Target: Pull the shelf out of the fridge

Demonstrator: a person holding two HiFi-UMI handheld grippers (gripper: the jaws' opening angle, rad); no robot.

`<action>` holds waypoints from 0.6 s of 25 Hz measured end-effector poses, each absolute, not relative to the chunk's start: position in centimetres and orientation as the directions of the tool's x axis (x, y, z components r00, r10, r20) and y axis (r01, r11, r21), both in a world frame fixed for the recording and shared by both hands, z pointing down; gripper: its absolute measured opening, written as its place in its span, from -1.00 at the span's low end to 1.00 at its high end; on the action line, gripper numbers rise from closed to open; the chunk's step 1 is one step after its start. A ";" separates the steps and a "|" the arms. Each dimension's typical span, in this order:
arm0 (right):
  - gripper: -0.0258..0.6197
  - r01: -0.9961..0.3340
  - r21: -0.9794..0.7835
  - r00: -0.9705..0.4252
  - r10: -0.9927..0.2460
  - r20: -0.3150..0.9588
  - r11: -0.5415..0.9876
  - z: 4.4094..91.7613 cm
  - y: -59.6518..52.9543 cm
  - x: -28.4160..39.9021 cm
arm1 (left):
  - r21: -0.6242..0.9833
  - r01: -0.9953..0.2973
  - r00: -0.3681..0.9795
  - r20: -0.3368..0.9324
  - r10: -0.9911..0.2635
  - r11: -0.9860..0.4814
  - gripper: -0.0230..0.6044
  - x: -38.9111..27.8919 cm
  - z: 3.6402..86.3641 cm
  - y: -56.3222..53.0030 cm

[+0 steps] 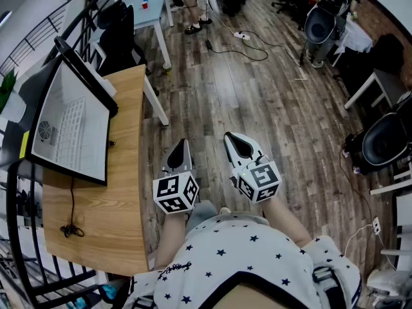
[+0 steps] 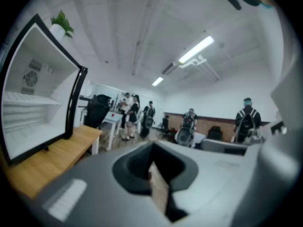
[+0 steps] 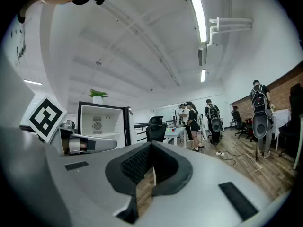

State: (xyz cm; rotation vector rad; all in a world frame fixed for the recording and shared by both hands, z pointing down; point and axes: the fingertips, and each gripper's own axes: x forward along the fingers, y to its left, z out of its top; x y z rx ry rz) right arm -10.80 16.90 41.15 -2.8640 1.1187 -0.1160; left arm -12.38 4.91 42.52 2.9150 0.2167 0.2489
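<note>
The left hand-held gripper (image 1: 179, 148) and the right hand-held gripper (image 1: 239, 143) are both closed and empty. The shelf (image 2: 28, 100) lies level inside the open fridge (image 1: 71, 131) on the table (image 1: 122, 192), well apart to their left and nearer the left one.

White fridge (image 1: 71, 131) — black frame, light wood table (image 1: 122, 192), star-dotted white shirt (image 1: 251, 256)

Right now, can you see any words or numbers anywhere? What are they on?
None can be read.
Shirt: tiny writing near its hem, too small to read.
Cubes on the left gripper and the right gripper: black-and-white square patterns, no letters.
Fridge: nothing readable inside or on it.
</note>
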 end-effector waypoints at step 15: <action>-0.85 -0.733 -0.117 0.671 -0.741 0.040 -0.670 41.6 17.4 -10.5 | 0.238 0.096 0.978 0.157 0.135 -0.967 -0.90 -12.0 42.8 5.7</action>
